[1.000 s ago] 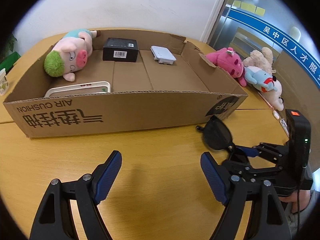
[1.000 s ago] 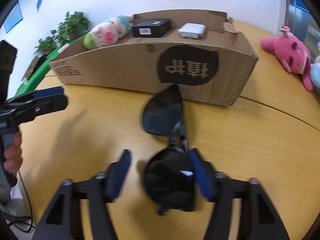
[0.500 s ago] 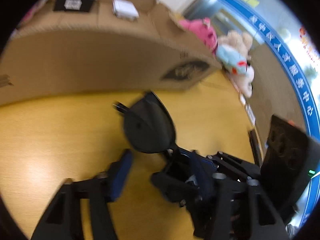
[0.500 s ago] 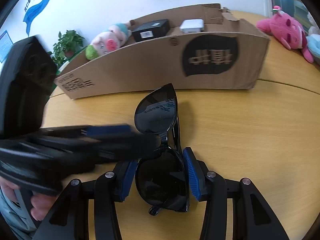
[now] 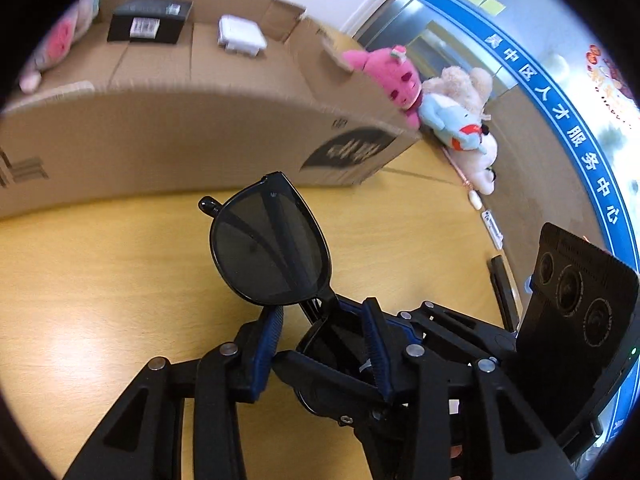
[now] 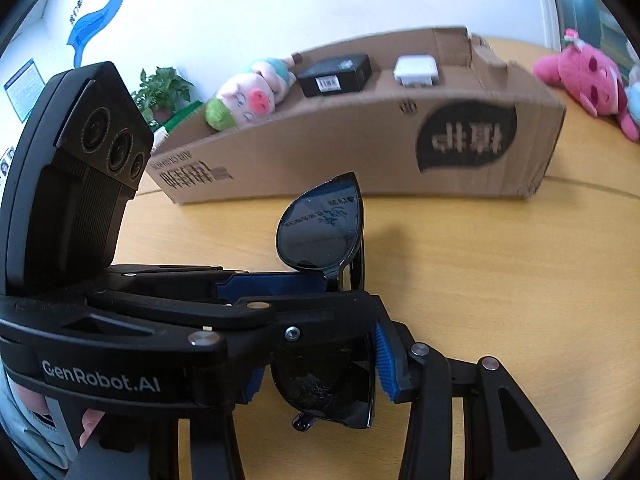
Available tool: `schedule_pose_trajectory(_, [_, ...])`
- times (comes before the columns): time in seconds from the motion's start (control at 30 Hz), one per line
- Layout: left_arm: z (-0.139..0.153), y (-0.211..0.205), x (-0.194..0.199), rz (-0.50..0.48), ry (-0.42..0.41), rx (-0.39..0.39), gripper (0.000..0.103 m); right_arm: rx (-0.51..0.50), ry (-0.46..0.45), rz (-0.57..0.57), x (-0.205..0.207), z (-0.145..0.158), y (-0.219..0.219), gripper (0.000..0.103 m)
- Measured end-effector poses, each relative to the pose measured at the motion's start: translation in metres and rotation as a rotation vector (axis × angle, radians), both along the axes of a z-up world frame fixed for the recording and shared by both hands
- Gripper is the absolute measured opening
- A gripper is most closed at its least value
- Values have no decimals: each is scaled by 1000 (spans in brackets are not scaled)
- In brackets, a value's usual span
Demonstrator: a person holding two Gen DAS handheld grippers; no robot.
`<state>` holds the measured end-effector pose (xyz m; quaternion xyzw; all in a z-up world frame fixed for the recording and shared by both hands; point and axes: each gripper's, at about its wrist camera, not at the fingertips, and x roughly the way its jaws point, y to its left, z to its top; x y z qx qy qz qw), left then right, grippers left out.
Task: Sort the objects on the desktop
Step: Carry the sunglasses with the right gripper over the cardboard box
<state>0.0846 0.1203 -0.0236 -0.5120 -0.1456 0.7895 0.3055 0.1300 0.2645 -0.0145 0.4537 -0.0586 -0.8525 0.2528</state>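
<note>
Black sunglasses (image 5: 270, 252) are held folded above the yellow table. My left gripper (image 5: 324, 320) is shut on their bridge, and my right gripper (image 6: 316, 364) is shut on the near lens (image 6: 324, 384). The far lens (image 6: 322, 228) sticks out toward an open cardboard box (image 6: 360, 156). In the left wrist view the right gripper's body (image 5: 576, 308) crosses under mine. The box (image 5: 160, 144) holds a pig plush (image 6: 244, 98), a black box (image 6: 336, 74) and a white adapter (image 6: 416, 70).
A pink plush (image 5: 394, 78), a beige plush (image 5: 464, 84) and a blue-and-white plush (image 5: 460, 128) lie right of the box. A potted plant (image 6: 160, 88) stands behind the box's left end. A pen (image 5: 490, 224) and a dark flat object (image 5: 504, 288) lie near the right table edge.
My left gripper swung right from open table and closed on the sunglasses' bridge. My right gripper closed on the near lens, and the glasses lifted and tilted.
</note>
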Motion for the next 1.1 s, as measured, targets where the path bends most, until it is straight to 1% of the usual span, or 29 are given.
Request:
schedule_pose_trajectory(0.13, [35,-6,3,3,86,-1,39,-7,79,9,5,29,-6,44])
schedule_pose_trajectory(0.27, [74,-12,-8,-6,165,9,38,-16,174,19,-1,65,-12,43])
schedule_pose_trajectory(0.37, [100,-15,-21,-24,217,12,37,-18,244,28,-13,91,-16,42])
schedule_pose_trajectory(0.47, [131,-12,-38,-48,288,-4,37,-14,308,23,-26,116,-19,42])
schedule_pose_trajectory(0.53, [146,-12,-53,-63,305,5,36,-21,344,17,-40,133,-19,41])
schedule_pose_trajectory(0.63, [161,-10,-76,-90,328,6,36,-31,368,-4,-64,149,-17,41])
schedule_pose_trajectory(0.77, [167,-5,-108,-113,308,0,36,-37,362,-22,-100,156,-17,41])
schedule_pose_trajectory(0.9, [157,-3,-145,-142,259,27,35,-30,323,-47,-141,151,-13,41])
schedule_pose_trajectory(1.0, [138,3,-173,-165,194,47,33,-34,277,-59,-167,139,-7,41])
schedule_pose_trajectory(1.03, [128,7,-184,-172,163,52,33,-35,244,-66,-180,130,-4,41])
schedule_pose_trajectory(1.1, [106,14,-202,-173,103,58,33,-33,201,-80,-193,118,2,41])
